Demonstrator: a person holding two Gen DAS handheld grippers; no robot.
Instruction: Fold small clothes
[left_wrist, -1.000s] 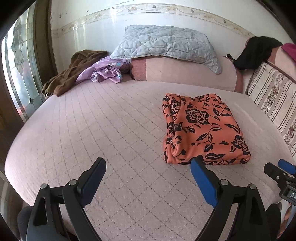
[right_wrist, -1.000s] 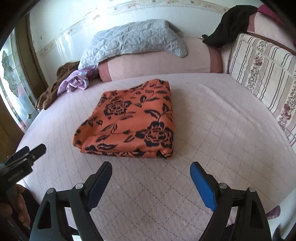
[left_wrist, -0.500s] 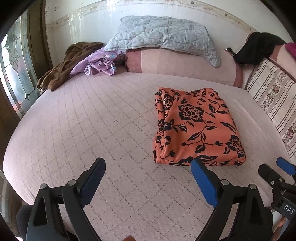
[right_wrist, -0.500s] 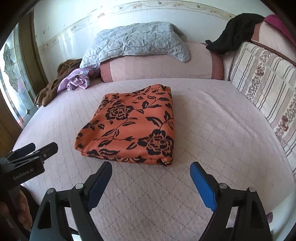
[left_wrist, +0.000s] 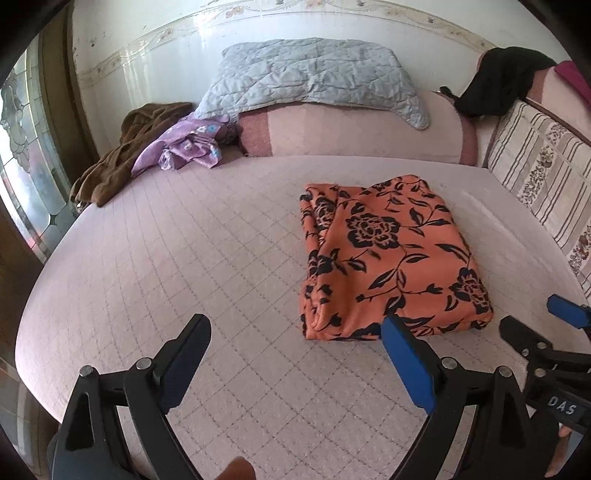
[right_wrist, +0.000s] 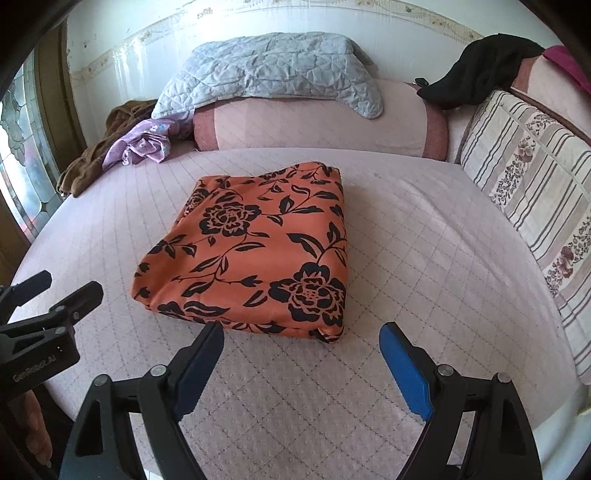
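Centre of both frames, garment: an orange cloth with black flowers (right_wrist: 255, 254) is lying folded into a thick rectangle on the pink quilted bed cover (left_wrist: 184, 258); it is sitting right of centre in the left wrist view (left_wrist: 388, 258), with its layered fold edges showing along its left side.
Garment's near edge: it is lying just above the tips of both grippers in each frame, touching neither.
Right gripper (right_wrist: 301, 354): it is hovering at the lower middle of its own frame with jaws standing wide apart and nothing between them; only bare bed cover is showing in the gap. It is also showing at the lower right edge of the left wrist view (left_wrist: 543, 325).
Left gripper (left_wrist: 295, 350): it is hanging low in its frame, jaws spread wide and gripping nothing, with its blue pad (left_wrist: 406, 365) overlapping the cloth's near edge in the picture. It is appearing at the left edge of the right wrist view (right_wrist: 55, 291).
Upper middle: a grey-blue quilted blanket (right_wrist: 269, 70) is draping over a long pink bolster (right_wrist: 325, 118).
Upper left: a lilac flowered garment (left_wrist: 188, 144) is lying crumpled beside a brown garment (left_wrist: 125, 162), near a patterned glass window (left_wrist: 22, 155).
Upper right: a black garment (right_wrist: 484, 62) is resting above a striped flowered cushion (right_wrist: 528, 177).
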